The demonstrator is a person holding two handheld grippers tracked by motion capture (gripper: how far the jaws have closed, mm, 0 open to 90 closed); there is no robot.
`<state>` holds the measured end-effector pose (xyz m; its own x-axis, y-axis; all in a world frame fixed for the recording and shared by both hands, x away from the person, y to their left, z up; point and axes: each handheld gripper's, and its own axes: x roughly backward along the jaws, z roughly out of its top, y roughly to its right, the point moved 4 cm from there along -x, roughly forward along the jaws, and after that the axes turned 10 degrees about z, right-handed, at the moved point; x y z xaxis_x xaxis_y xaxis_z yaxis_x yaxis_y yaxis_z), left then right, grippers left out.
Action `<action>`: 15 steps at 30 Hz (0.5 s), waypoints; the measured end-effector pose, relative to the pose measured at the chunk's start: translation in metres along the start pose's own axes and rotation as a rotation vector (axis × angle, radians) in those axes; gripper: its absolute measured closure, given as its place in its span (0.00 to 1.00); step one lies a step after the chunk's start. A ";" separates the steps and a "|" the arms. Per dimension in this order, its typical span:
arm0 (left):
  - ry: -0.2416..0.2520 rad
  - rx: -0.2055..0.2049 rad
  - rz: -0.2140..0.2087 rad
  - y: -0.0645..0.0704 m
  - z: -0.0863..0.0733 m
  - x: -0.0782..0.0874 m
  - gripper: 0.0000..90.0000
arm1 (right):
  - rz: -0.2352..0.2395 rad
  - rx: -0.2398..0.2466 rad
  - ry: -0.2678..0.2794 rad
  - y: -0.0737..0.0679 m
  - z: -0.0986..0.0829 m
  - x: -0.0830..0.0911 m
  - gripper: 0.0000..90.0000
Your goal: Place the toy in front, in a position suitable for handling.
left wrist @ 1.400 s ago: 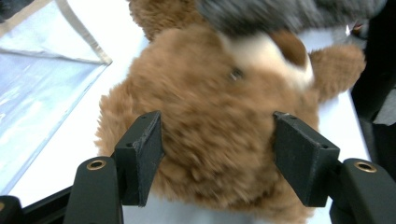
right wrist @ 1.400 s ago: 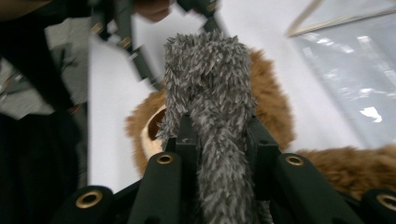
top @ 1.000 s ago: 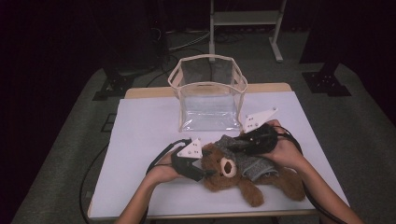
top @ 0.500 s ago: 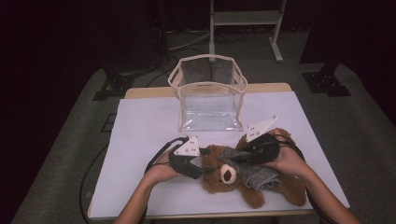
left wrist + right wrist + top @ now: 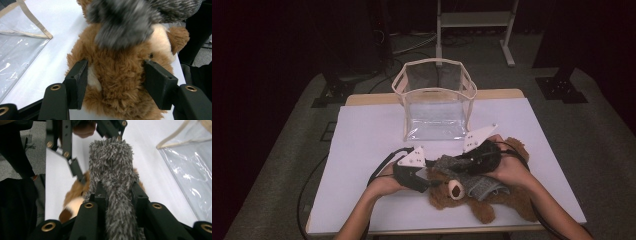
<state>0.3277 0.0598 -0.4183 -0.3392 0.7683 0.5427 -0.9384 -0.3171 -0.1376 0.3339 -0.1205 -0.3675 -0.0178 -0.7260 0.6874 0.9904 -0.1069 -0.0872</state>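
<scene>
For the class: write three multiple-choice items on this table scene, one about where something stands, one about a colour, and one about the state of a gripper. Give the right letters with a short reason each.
1. Where does the clear bag stand relative to the teddy bear in the high view?
A. Beyond it, toward the table's far edge
B. On top of it
C. Nearer the person than the bear

2. What colour is the fuzzy cloth that lies over the bear?
A. Bright red
B. Grey
C. Yellow

3. How does the right gripper stand?
A. Wide open over bare table
B. Shut on the fuzzy cloth
C. Shut on the bag's rim

Answers: 1 A, the bag sits farther up the white table than the bear. 2 B, the right gripper view shows grey fibres. 3 B, its jaws press the cloth from both sides, while the left gripper has its jaws set either side of the bear's head.
</scene>
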 end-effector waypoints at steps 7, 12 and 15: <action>0.003 -0.006 0.003 -0.002 -0.002 0.005 0.43 | 0.010 -0.061 0.001 0.014 -0.014 -0.002 0.79; 0.001 0.005 -0.001 -0.003 -0.002 0.008 0.44 | -0.002 -0.115 -0.002 0.023 -0.029 0.009 0.79; -0.008 -0.005 0.007 -0.002 -0.003 0.003 0.44 | -0.002 -0.109 0.006 0.022 -0.028 0.009 0.79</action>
<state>0.3281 0.0644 -0.4184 -0.3448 0.7615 0.5488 -0.9365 -0.3191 -0.1456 0.3523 -0.1480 -0.3836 -0.0208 -0.7296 0.6836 0.9696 -0.1814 -0.1641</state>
